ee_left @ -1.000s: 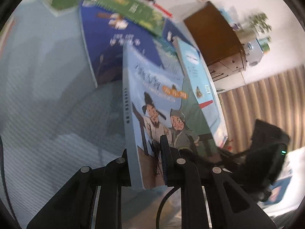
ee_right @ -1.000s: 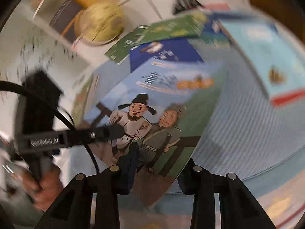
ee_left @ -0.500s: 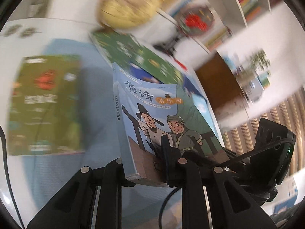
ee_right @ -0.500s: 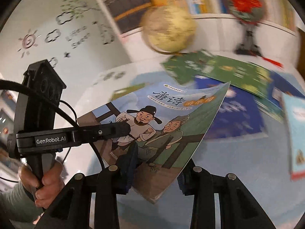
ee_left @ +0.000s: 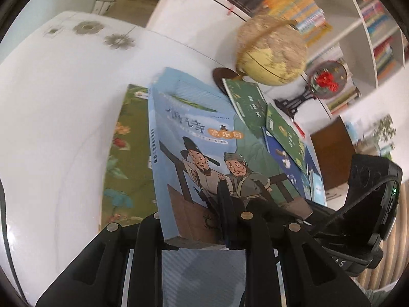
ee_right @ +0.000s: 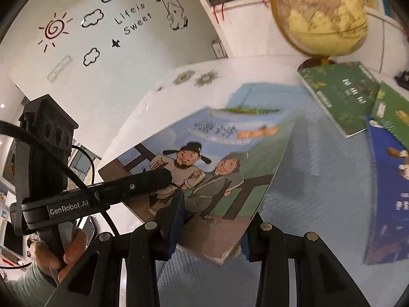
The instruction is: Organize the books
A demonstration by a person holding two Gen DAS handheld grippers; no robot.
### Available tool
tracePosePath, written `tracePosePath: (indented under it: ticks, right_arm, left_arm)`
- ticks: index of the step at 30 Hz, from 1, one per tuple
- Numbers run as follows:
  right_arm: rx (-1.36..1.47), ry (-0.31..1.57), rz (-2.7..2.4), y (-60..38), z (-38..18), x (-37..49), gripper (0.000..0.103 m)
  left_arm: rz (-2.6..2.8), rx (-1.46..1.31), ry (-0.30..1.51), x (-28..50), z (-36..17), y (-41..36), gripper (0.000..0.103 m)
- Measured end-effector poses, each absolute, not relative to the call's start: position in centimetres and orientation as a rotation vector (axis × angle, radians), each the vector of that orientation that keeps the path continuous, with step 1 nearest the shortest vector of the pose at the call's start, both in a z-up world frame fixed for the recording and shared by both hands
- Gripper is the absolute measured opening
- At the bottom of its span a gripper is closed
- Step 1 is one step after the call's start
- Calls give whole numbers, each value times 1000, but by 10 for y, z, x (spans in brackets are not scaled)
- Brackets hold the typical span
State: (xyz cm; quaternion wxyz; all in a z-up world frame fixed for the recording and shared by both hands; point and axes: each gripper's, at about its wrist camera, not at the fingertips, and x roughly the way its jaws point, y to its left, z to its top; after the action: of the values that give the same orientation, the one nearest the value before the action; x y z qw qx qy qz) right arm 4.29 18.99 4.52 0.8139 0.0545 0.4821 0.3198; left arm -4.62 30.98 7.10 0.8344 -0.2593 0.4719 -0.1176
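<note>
Your left tool (ee_left: 202, 226) pinches the near spine-side corner of the light-blue illustrated paperback book (ee_left: 204, 158); its jaws have just been easing wider, book still between them. Your right tool (ee_right: 209, 232) grips the book's near edge. Book is tilted, above the white surface (ee_left: 51, 117) and the green floral book (ee_left: 125, 158); the yellow globe (ee_left: 273, 51) stands far right.
</note>
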Motion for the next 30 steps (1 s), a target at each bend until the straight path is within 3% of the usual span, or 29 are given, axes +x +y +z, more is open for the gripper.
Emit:
tracePosePath:
  ticks: [7,24,30]
  right_arm:
    - [202,1149,680,197,19,55,37]
    - [164,1233,620,217,-4,61,38]
    - [197,1265,611,189,-8,39,49]
  left_arm:
    - [-208,-567,1096,-47,49,322,34]
    - [-33,-617,1145,-88,23,357,34]
    - [4,-587,1101,-99,37,356,34]
